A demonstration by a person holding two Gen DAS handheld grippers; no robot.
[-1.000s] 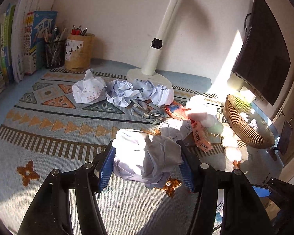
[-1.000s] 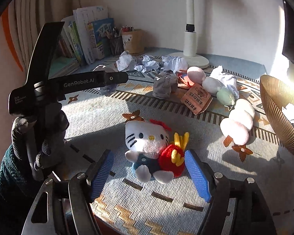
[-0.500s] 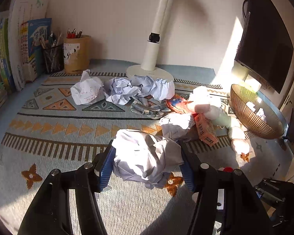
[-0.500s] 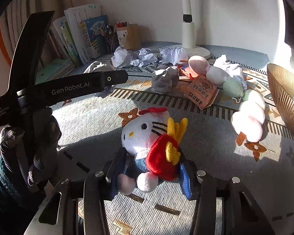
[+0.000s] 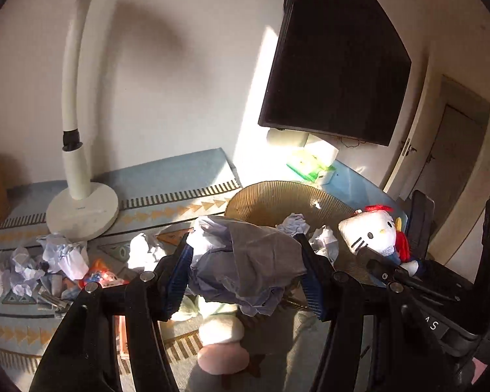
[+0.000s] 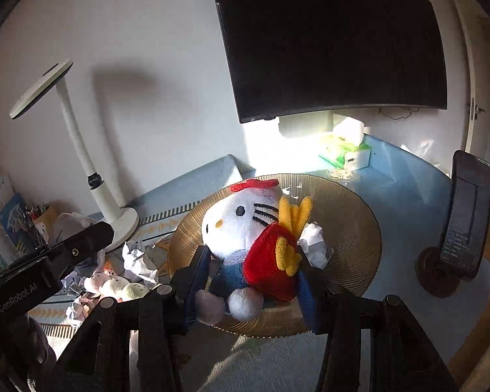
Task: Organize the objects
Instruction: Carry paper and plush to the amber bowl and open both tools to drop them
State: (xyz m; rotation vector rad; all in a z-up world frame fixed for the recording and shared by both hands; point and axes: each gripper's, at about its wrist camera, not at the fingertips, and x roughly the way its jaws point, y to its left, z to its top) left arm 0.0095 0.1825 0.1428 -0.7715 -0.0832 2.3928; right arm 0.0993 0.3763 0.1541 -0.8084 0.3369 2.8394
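My left gripper (image 5: 246, 272) has its fingers part-way apart, clamped on a crumpled paper ball (image 5: 245, 268) held above the near rim of the ribbed brown bowl (image 6: 352, 228). My right gripper (image 6: 250, 282) has its fingers easing apart yet pressing the white cat plush (image 6: 245, 238), held over that bowl, where paper scraps (image 6: 313, 245) already lie.

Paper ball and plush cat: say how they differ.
The paper ball is grey-white, crumpled and shapeless; the plush cat is white, red, blue and yellow, with a face and a red bow. The left hand-held gripper holds the paper, the right one the cat. Both hang by the ribbed bowl.
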